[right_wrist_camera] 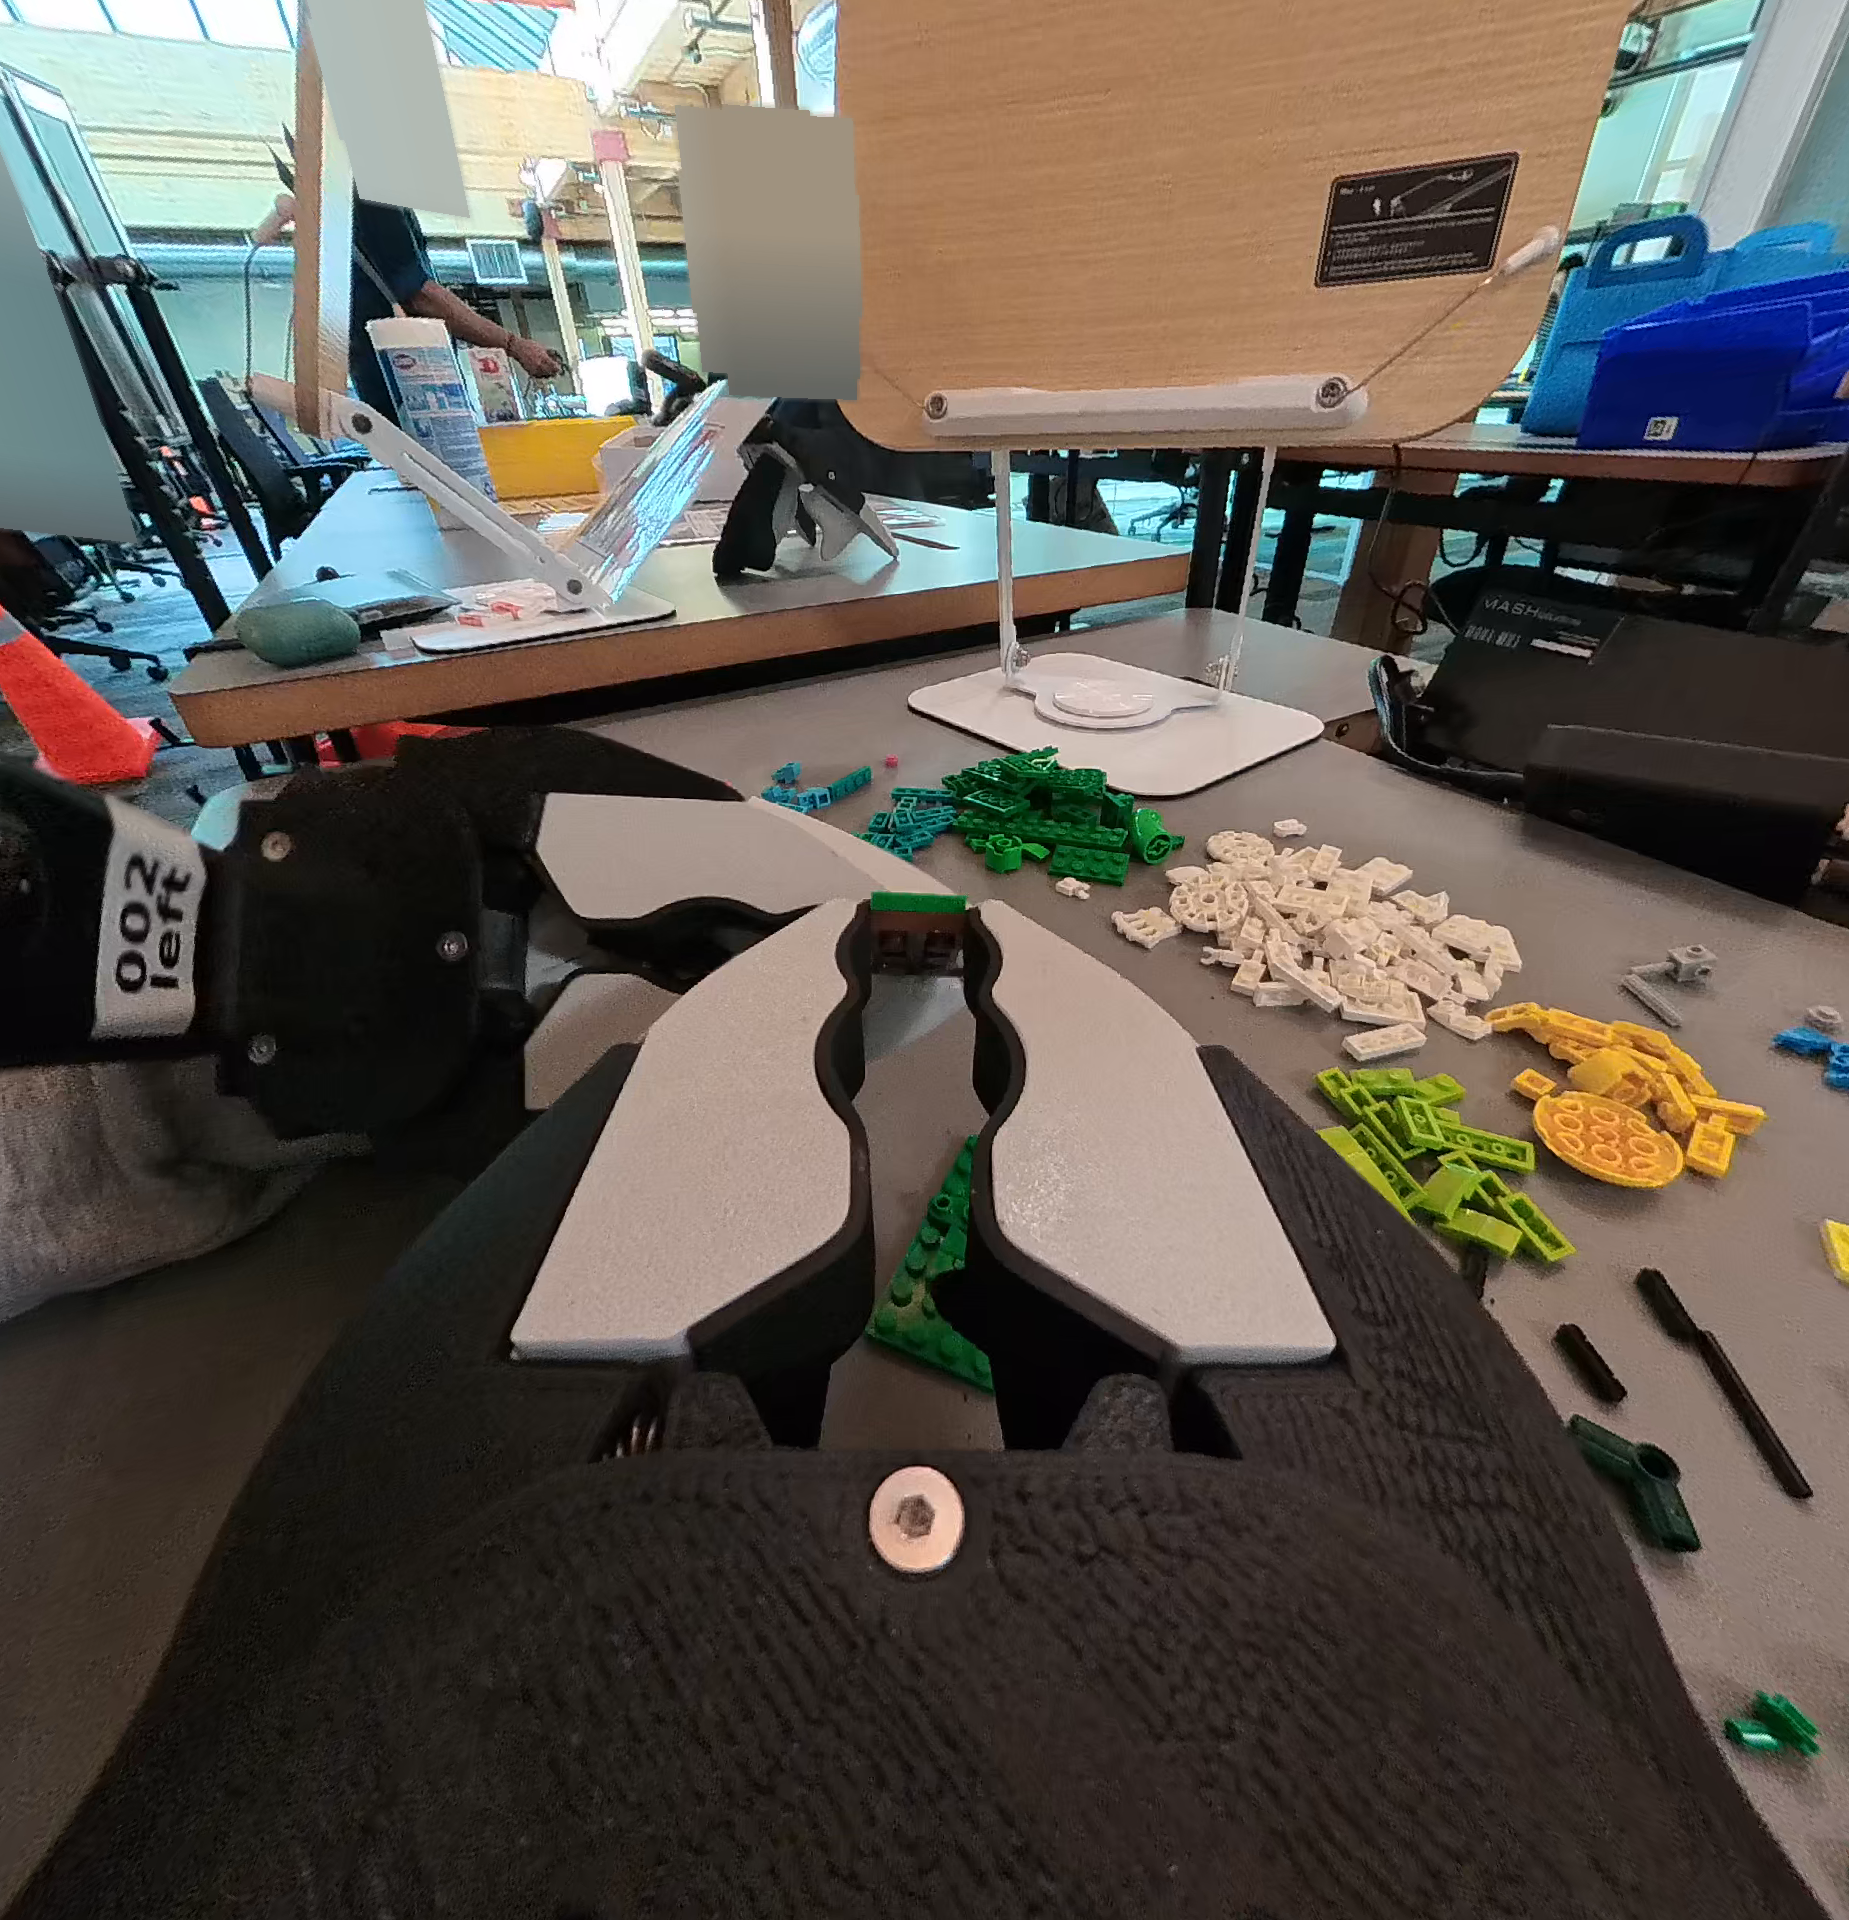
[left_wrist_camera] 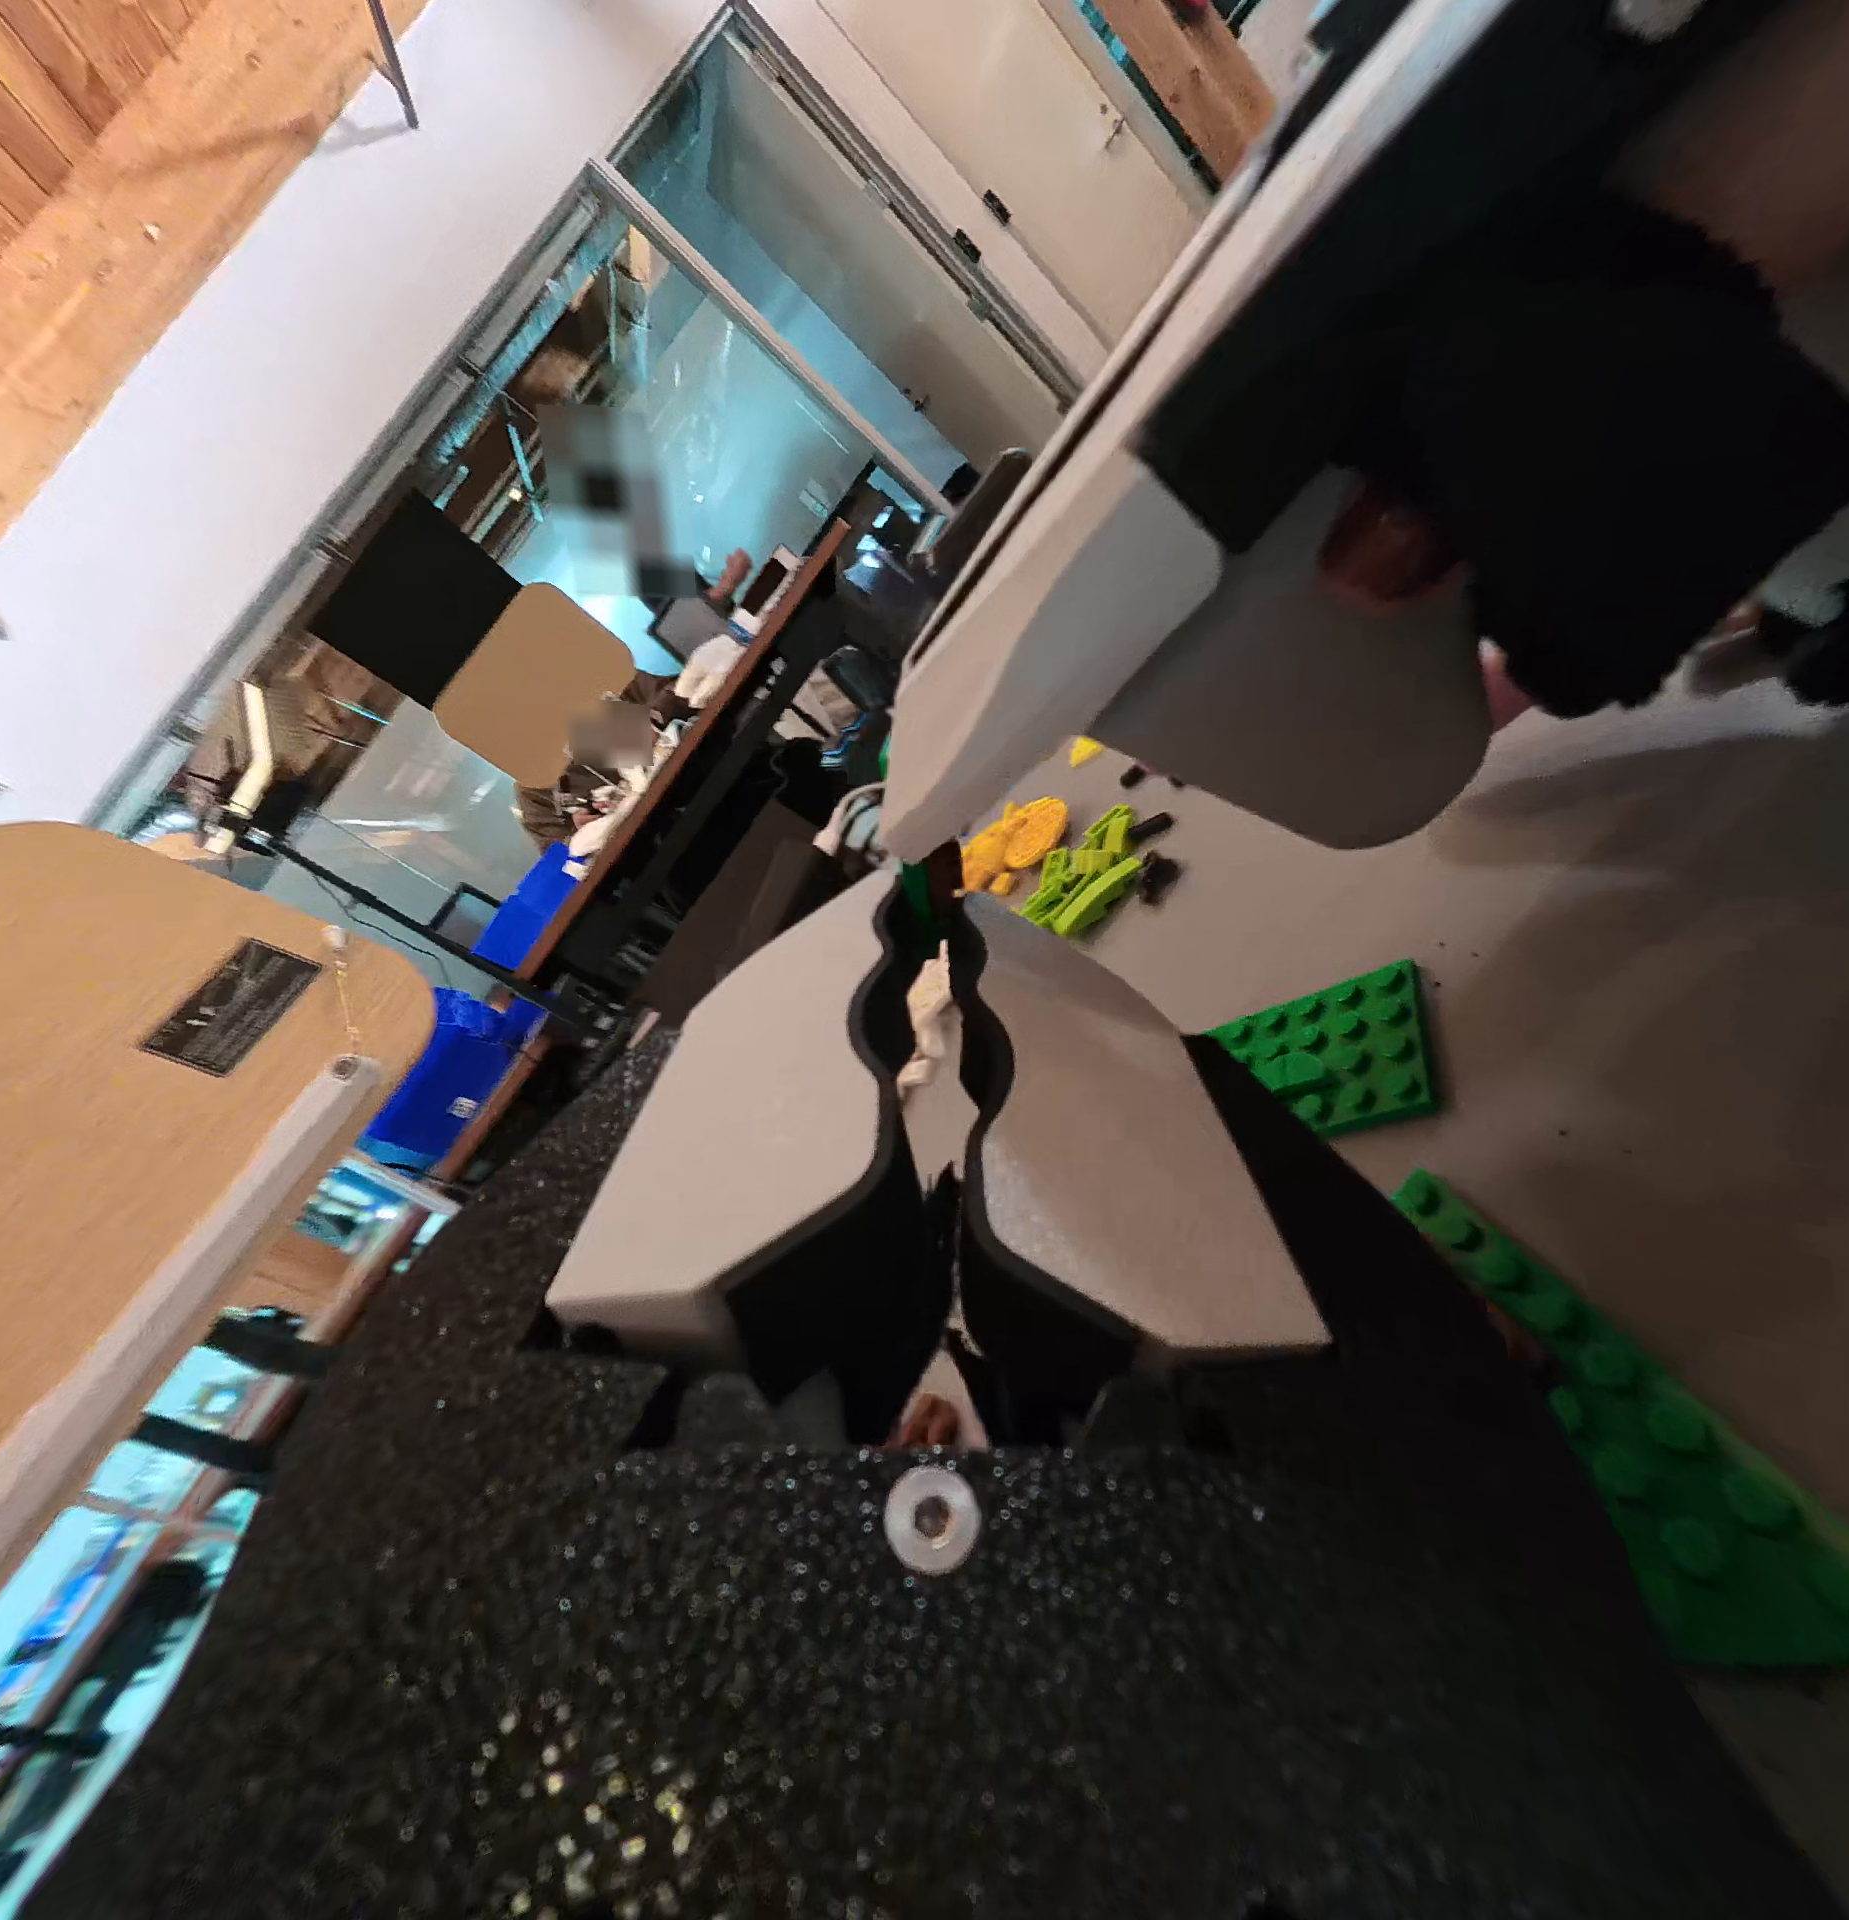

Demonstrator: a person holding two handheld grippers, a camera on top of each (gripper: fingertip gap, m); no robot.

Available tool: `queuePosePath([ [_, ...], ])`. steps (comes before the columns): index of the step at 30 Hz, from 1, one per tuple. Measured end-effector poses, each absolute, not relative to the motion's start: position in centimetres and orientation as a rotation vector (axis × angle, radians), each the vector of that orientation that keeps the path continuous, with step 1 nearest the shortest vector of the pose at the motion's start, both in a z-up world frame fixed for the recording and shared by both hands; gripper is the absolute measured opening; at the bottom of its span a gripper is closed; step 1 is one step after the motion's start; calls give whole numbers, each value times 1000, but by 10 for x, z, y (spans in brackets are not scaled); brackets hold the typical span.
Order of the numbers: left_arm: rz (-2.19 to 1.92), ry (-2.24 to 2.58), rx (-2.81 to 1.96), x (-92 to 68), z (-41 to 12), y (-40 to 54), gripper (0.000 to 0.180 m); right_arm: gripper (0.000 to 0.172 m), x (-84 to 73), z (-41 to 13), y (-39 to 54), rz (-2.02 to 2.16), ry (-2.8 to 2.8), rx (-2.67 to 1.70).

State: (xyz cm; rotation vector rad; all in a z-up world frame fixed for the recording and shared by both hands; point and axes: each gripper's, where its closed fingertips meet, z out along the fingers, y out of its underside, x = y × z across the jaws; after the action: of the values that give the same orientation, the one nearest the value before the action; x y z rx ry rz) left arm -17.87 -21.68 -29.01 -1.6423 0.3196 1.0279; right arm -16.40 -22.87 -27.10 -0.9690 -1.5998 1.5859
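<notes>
black-lettered white band (right_wrist_camera: 149,932), left hand-held gripper (right_wrist_camera: 904,914)

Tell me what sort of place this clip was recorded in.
Probably a shared office or lab workspace: a grey work table strewn with colour-sorted toy bricks, more desks behind, blue storage bins, and glass partitions.

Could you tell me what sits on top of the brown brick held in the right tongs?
A thin green plate caps the brown brick, which the right tongs clamp at the fingertips. The brick's hollow underside faces the camera; its far side is hidden.
</notes>
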Motion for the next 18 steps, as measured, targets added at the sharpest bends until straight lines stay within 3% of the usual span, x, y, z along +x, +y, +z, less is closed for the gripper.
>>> queuePosePath([
  [8, 613, 7, -1680, -189, -290, -222, 5, 26, -164, -261, -223, 1371, -1523, -791],
  [18, 603, -34, -1648, -191, -285, -226, 4, 28, -161, -259, -227, 838, -1501, -404],
])
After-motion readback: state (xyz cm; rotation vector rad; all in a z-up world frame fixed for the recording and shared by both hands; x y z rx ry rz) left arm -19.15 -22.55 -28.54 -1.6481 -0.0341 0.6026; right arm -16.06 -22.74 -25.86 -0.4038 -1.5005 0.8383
